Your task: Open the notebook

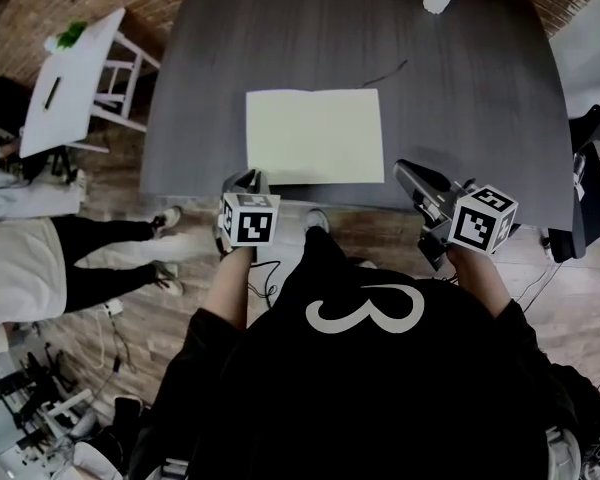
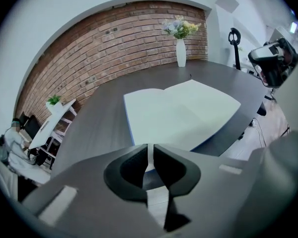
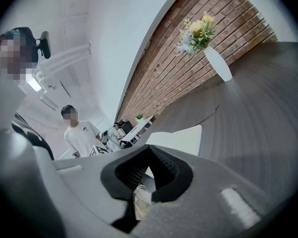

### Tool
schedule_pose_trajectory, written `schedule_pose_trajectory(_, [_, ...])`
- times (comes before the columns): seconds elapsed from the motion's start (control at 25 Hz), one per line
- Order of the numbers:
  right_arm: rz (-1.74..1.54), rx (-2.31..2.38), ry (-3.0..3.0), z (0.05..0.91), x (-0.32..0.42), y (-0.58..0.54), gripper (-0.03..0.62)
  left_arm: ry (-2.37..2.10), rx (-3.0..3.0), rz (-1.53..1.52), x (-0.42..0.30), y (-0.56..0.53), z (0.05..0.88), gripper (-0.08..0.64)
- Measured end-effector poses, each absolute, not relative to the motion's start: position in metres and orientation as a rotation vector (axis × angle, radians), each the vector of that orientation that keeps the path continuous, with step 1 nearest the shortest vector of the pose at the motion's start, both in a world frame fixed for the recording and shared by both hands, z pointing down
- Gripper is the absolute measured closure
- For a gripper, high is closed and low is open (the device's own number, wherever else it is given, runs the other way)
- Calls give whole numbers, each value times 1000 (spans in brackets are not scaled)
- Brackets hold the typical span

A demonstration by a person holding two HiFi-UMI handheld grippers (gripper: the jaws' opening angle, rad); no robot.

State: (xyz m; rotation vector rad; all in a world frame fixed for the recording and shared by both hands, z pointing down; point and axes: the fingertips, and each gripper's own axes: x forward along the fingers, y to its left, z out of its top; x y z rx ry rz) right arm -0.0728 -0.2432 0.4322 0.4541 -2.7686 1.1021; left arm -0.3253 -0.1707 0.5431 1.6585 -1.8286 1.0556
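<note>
Closest to the head view is the person's black shirt (image 1: 365,368), and from it both arms reach to the near edge of a dark grey surface (image 1: 480,98) with rounded corners. That surface stands on a wood-plank floor (image 1: 190,238) in a room with a red brick wall (image 2: 114,38). A white vase (image 2: 181,53) of flowers (image 2: 180,28) stands at the far edge of the surface. A small white side table (image 1: 75,78) sits off to the left, and a bystander's legs (image 1: 90,253) stretch across the floor beside it. The notebook (image 1: 314,136) lies flat and already open on the surface, pale pages up, close to the near edge and roughly midway between the two grippers. Its long axis runs from left to right, parallel to that near edge. The centre fold points away from the person toward the vase. The left gripper (image 1: 248,180) points steeply down just beside the notebook's near left corner. Its jaws are parted by only a thin slit and nothing is between them. The right gripper (image 1: 408,173) hangs near the near right corner, apart from the pages, with its jaws together and empty.
</note>
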Motion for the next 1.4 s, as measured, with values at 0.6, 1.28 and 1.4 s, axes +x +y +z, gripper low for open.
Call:
schedule_pose_trajectory(0.6, [905,388,-2870,382,-37,-204,592,-1947,1850,680,-269,-155,449,505])
schedule_pose_trajectory(1.28, [770,171,-2954,337,-38,-142,592,-1484,2228,-30,-116,-112,346,555])
schedule_pose_trajectory(1.4, [770,118,-2963,334,-38,-130,592,-1451,2263,-56,-102,-104,340,548])
